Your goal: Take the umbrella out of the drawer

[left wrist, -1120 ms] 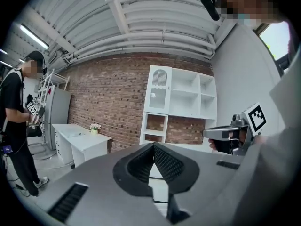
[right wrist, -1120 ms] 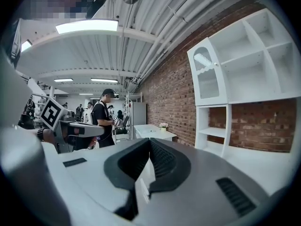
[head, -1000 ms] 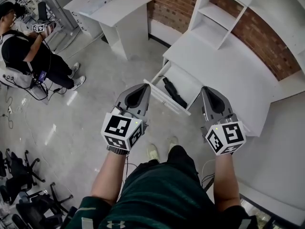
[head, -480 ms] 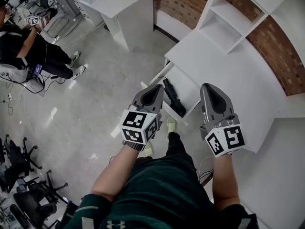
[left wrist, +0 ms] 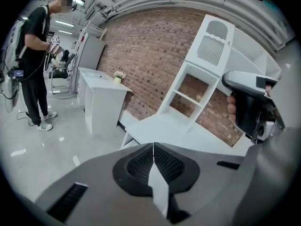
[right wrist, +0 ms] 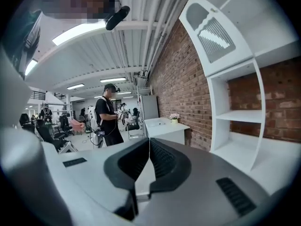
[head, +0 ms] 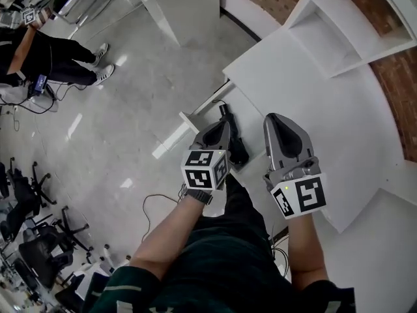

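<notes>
My left gripper [head: 223, 126] and right gripper [head: 277, 121] hover over the open drawer [head: 253, 121], jaws clenched empty (2 shut pairs), umbrella [head: 238, 150] inside.

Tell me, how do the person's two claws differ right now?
The left claw hangs over the open drawer, close to the black umbrella; the right claw is over the white desk top beside it. The left claw points more steeply down, while the right claw looks nearly level across the room. Both are shut and empty.
</notes>
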